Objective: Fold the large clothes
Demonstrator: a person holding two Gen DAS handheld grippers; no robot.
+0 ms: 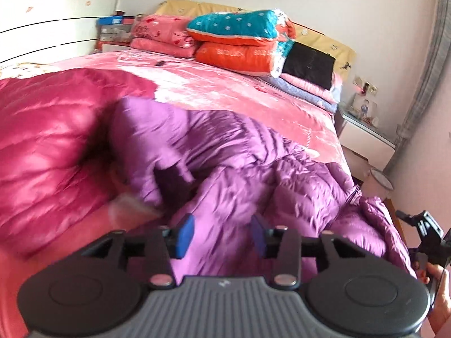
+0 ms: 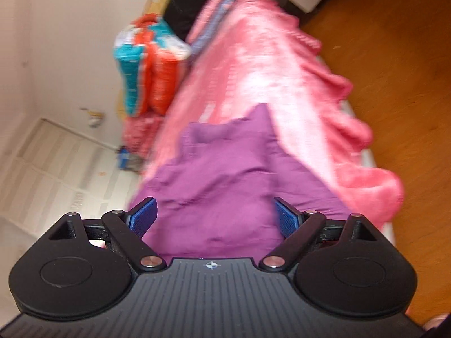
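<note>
A purple puffer jacket [image 1: 253, 169] lies crumpled on the pink bedspread [image 1: 239, 95], its quilted folds bunched toward the bed's right edge. Beside it on the left lies a crimson puffer jacket [image 1: 48, 140]. My left gripper [image 1: 222, 236] hovers just over the purple jacket, its blue pads apart and nothing pinched between them. In the right wrist view the same purple jacket [image 2: 225, 174] fills the middle, and my right gripper [image 2: 215, 219] stands wide open above it, not touching the cloth. A person's hand [image 1: 439, 293] holds that gripper at the right edge of the left wrist view.
Folded quilts, teal and orange [image 1: 242, 42] and pink [image 1: 163, 36], are stacked at the headboard with a black cushion [image 1: 308, 64]. A white nightstand [image 1: 363, 138] stands right of the bed, a white wardrobe [image 1: 42, 22] at the far left. Wooden floor [image 2: 394, 70] runs along the bed's side.
</note>
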